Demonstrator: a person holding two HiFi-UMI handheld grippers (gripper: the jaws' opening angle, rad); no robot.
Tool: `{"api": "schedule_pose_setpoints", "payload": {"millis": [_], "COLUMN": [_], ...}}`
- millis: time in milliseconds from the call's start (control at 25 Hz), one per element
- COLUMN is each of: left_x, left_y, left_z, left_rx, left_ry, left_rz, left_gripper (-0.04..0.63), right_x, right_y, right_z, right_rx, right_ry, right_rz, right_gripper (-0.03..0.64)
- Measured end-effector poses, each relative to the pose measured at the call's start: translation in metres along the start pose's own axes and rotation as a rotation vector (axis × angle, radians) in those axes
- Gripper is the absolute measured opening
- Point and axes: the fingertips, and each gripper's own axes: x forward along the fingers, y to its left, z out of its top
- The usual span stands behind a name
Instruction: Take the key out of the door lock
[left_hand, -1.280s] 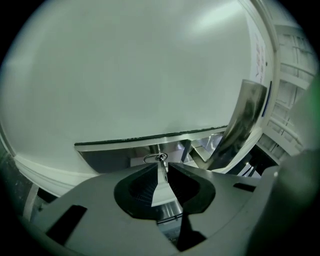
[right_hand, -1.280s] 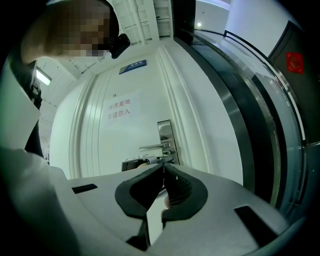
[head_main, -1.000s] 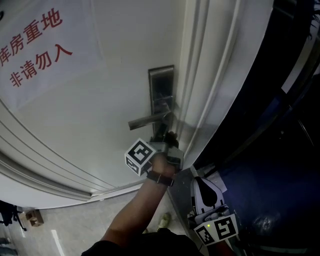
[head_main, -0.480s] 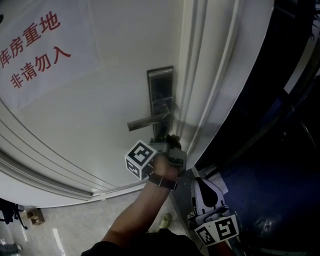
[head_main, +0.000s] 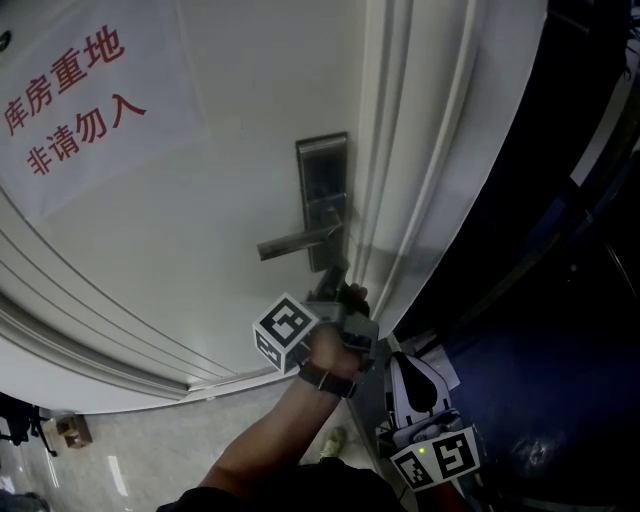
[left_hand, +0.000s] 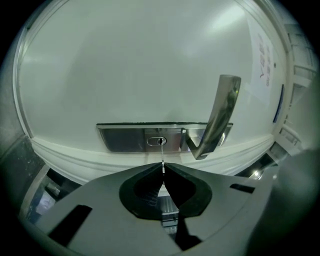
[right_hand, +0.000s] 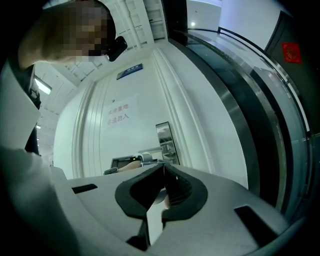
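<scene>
Left gripper (left_hand: 163, 171) just below the lock plate (head_main: 323, 200), jaws pinched together on the key (left_hand: 161, 152), left forearm (head_main: 265, 435) reaching up toward the plate, right gripper (right_hand: 163, 169) well below and right of the plate, jaws together, empty.

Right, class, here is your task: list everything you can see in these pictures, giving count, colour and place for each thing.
Door: one, white, fills the left and middle of the head view.
Sign: one, white with red characters, on the door's upper left.
Lock plate: one, silver metal, near the door's right edge.
Lever handle: one, silver, on the plate, pointing left.
Keyhole: one, silver, in the plate.
Key: one, thin and silver, with its tip at the keyhole.
Wristband: one, dark, on the left wrist.
Left arm: one, bare, reaching up to the lock.
Left gripper: one, grey and black, shut on the key.
Right gripper: one, grey and black, shut, held low and away from the lock.
</scene>
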Motion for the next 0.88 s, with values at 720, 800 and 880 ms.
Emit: {"api": "schedule_pose_setpoints", "payload": {"millis": [720, 800, 880], "left_x": [-0.070, -0.085, -0.099], "left_y": [-0.034, -0.037, -0.038], "left_z": [-0.031, -0.036, -0.039], "left_rx": [0.169, 0.213, 0.237], "left_ry": [0.180, 0.202, 0.213], "left_rz": [-0.107, -0.116, -0.112], "left_gripper": [0.008, 0.008, 0.008], "right_x": [-0.003, -0.004, -0.004], "right_y": [0.026, 0.030, 0.034], "right_z": [0.005, 0.007, 0.007], "right_rx": [-0.016, -0.029, -0.038], "right_ry": [-0.015, -0.015, -0.014], "right_rz": [0.013, 0.013, 0.016], "right_gripper": [0.014, 0.014, 0.014]}}
